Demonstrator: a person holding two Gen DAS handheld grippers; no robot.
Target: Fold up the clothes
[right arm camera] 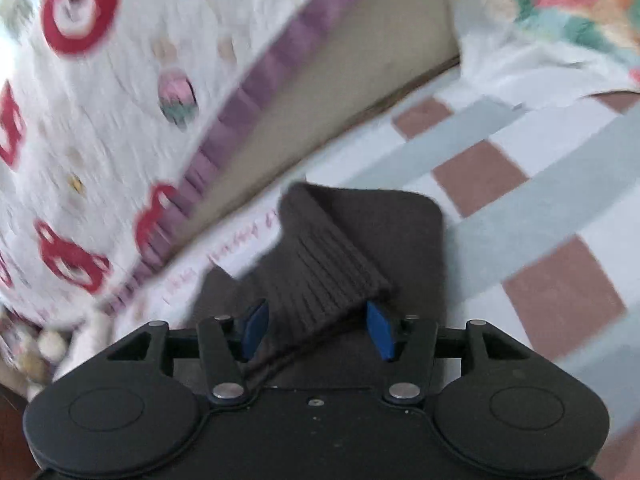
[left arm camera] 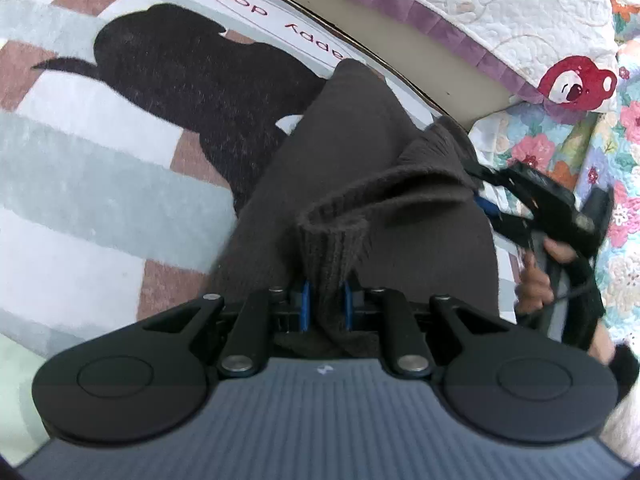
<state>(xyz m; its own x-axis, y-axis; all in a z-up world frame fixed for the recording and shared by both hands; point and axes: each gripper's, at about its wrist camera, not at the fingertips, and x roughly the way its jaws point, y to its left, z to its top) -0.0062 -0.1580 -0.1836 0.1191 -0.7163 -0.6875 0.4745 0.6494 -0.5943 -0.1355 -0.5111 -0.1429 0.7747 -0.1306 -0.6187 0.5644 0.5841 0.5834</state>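
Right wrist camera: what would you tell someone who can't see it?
The right gripper stands open around the ribbed cuff of a dark brown knit garment lying on a checked rug. A quilted blanket blurs behind.

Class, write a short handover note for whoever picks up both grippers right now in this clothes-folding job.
Left gripper: shut on the ribbed cuff of the dark brown knitted garment.
Right gripper: open, blue pads apart, with another ribbed edge lying loose between them, not gripped.
The garment lies on the checked pink, grey and white rug, beside the quilted white cover.
Done: one part appears folded over.
Left: probably finish folding and flatten; how far along it is cannot be judged.
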